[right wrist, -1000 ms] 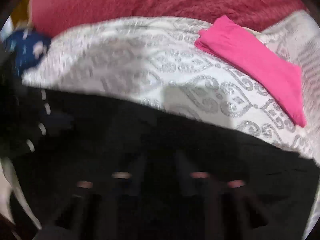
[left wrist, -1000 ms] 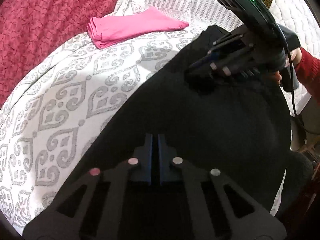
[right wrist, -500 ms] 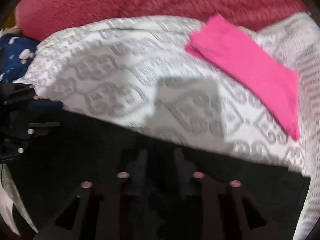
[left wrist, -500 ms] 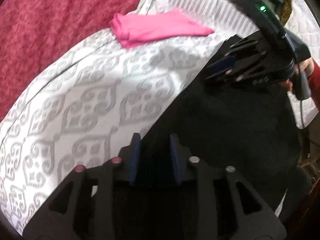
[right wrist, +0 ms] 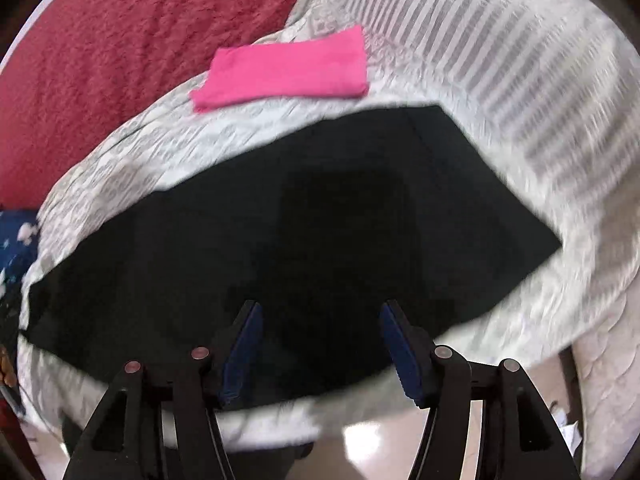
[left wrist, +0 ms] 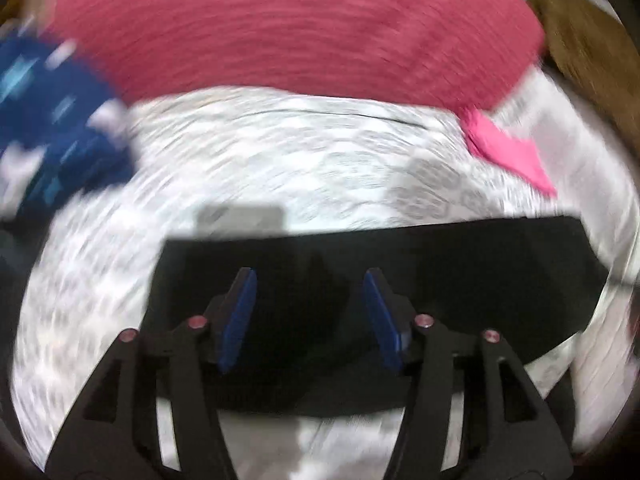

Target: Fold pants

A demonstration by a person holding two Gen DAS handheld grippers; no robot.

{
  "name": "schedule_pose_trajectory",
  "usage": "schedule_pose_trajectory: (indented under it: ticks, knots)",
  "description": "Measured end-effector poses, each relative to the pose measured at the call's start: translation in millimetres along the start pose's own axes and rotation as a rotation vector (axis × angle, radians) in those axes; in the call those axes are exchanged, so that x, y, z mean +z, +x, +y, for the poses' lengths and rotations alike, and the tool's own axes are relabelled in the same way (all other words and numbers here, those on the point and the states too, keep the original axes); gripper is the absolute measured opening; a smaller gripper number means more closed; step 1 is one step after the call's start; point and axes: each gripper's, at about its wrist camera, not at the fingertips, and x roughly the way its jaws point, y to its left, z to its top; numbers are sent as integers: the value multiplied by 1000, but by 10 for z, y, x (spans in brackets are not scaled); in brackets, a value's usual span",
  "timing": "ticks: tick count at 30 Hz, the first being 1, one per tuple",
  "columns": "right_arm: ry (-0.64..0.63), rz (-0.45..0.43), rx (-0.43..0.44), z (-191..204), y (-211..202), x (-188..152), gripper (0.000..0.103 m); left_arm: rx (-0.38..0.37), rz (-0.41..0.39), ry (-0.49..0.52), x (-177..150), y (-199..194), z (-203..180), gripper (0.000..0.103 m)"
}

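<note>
On the bed, black pants lie folded flat; left tool & right tool both released, empty. Next prob: regrip an edge, fold again.

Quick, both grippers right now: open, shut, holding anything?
Left gripper: open, holding nothing, above the black pants.
Right gripper: open, holding nothing, above the black pants.

Bed w/ grey-patterned white cover; on it: black pants, folded pink cloth, red blanket.
</note>
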Motion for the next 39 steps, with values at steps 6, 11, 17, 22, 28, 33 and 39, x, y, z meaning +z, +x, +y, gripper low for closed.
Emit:
schedule_pose_trajectory:
  ticks: [6, 11, 17, 22, 28, 33, 39]
  knots:
    - [-44, 9, 101, 279, -124, -385, 63, 42, 1, 18, -394, -370, 4, 57]
    - [-118, -23, 174, 724, -195, -401, 63, 105, -35, -32, -416, -500, 245, 57]
    - [-354, -36, 276, 1766, -141, -183, 63, 93, -45, -186, -450, -505, 780, 63]
    - [-611, -2, 314, 2863, 129, -78, 63, 66, -2, -223, -492, -322, 1005, 63]
    - [-828, 47, 378, 3948, 519, -191, 63, -59, 2, -237, -513, -103, 1047, 35]
    - [-897, 109, 471, 4620, 837, -134, 63, -46, -76, -220, -420, -135, 1076, 3]
    - [-1026, 133, 602, 5423, 1028, -32, 63, -44, -91, -270, -486, -251, 1298, 4]
